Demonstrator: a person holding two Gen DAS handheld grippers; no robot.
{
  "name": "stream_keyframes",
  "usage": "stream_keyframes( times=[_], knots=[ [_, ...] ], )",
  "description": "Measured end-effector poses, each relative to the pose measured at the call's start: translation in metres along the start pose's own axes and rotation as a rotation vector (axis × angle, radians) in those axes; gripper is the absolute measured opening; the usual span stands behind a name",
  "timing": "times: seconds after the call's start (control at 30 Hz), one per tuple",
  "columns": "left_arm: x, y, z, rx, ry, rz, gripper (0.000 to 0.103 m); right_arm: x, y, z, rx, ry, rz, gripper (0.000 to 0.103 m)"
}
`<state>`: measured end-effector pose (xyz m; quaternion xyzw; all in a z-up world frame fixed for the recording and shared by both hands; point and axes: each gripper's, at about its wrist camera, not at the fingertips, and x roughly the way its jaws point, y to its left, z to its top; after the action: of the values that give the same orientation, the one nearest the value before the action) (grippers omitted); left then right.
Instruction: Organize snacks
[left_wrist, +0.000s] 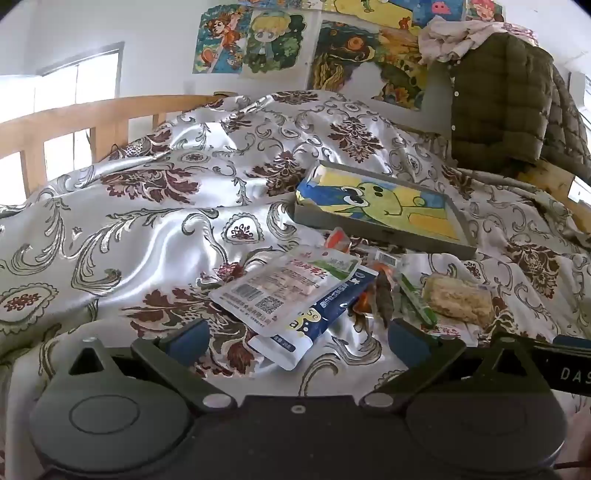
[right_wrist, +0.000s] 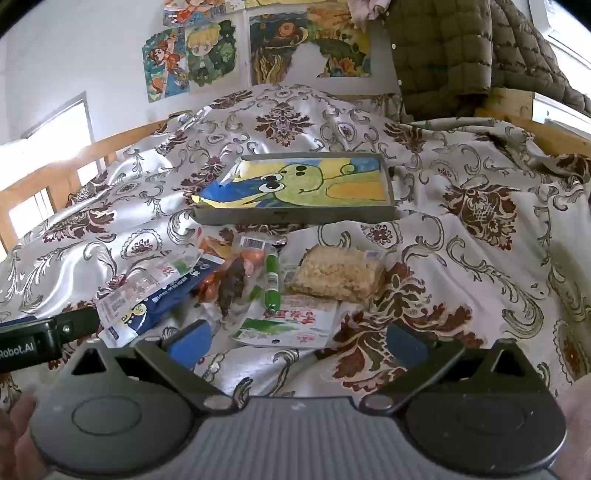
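Observation:
A heap of snacks lies on a patterned satin bedspread. In the left wrist view I see a white packet with a barcode (left_wrist: 284, 284) on top of a blue and white packet (left_wrist: 328, 314), a dark dried snack (left_wrist: 382, 299), a green stick (left_wrist: 417, 299) and a pale puffed-rice block (left_wrist: 458, 299). My left gripper (left_wrist: 297, 338) stands open just short of the blue packet. My right gripper (right_wrist: 298, 341) is open too, with a flat white and green packet (right_wrist: 288, 325) lying just ahead of its fingers. The rice block (right_wrist: 340, 277) sits beyond. Neither gripper holds anything.
A shallow grey tray (right_wrist: 295, 216) lined with a frog drawing lies behind the snacks. A wooden bed rail (left_wrist: 74, 118) runs along the left. An olive quilted jacket (left_wrist: 498, 103) hangs at the back right, and drawings (left_wrist: 255, 40) cover the wall. A hand (right_wrist: 18, 435) shows at lower left.

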<state>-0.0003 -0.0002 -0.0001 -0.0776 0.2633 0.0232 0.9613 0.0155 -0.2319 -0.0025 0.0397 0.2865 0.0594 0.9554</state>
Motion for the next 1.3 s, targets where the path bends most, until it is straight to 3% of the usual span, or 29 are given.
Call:
stream_keyframes(
  times=[1.3],
  knots=[
    [0.0039, 0.0011, -0.0041, 0.016, 0.026, 0.007, 0.102, 0.0029, -0.0002, 0.0, 0.0, 0.023, 0.005, 0.103]
  ],
)
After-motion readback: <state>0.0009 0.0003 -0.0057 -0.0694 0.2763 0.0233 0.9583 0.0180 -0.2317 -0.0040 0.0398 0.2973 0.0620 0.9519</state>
